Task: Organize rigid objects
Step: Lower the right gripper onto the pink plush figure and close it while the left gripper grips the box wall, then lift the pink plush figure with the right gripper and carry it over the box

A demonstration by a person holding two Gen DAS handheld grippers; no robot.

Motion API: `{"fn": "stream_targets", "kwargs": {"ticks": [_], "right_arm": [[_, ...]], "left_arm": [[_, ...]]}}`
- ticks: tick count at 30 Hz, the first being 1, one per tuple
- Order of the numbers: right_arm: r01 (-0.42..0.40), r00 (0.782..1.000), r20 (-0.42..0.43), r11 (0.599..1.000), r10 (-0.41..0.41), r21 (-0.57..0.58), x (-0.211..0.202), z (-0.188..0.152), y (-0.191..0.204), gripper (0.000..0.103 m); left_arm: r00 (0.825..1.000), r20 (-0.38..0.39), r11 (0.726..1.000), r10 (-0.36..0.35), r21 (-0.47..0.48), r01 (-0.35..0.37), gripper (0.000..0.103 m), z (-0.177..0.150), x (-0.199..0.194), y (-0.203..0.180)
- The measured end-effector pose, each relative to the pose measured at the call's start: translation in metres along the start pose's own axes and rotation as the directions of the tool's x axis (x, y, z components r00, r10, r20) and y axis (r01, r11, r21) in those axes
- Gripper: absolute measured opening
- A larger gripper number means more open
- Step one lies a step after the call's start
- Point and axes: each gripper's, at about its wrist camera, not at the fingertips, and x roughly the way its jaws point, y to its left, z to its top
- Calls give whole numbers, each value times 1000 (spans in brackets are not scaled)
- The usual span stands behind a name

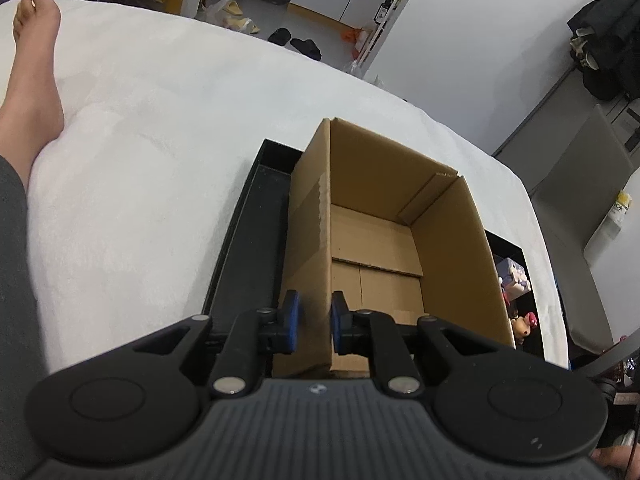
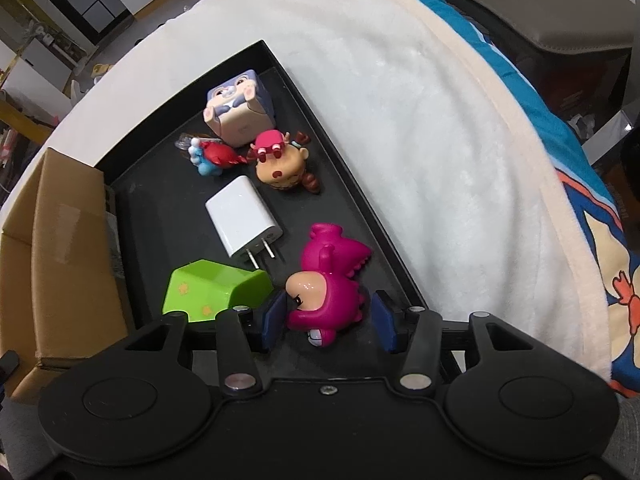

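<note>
Cardboard box [image 1: 400, 240] on black tray [image 1: 248, 232]: light, stiff walls; left gripper [image 1: 316, 320] clenched on near-left wall, steadying it. Pink dinosuit figure [image 2: 328, 284] lying on tray, near right rim, between spread pads of right gripper [image 2: 330, 320], not gripped. Likely hard, glossy, slippery plastic; pinch round body, not tail.

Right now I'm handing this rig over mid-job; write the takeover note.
Left gripper: jaws shut on the near wall of the cardboard box, steadying it. The box looks empty.
Right gripper: jaws open around the pink dinosaur figure, not yet gripping.
On the black tray beside the box: green block, white charger, tan figure with pink hat, red and blue figure, bunny cube.
Done: nothing boxed. Left: grip the dinosaur, then probably box all six.
</note>
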Motion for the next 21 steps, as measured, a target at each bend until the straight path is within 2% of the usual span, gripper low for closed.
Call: {"fn": "stream_targets", "kwargs": {"ticks": [5, 21], "right_arm": [[12, 1000, 9, 1000, -12, 0, 4, 1, 2, 43], [-40, 998, 45, 999, 41, -21, -34, -4, 13, 42]], "left_arm": [[1000, 10, 998, 16, 59, -17, 14, -5, 0, -6], [1000, 17, 996, 1, 84, -2, 16, -9, 2, -3]]}}
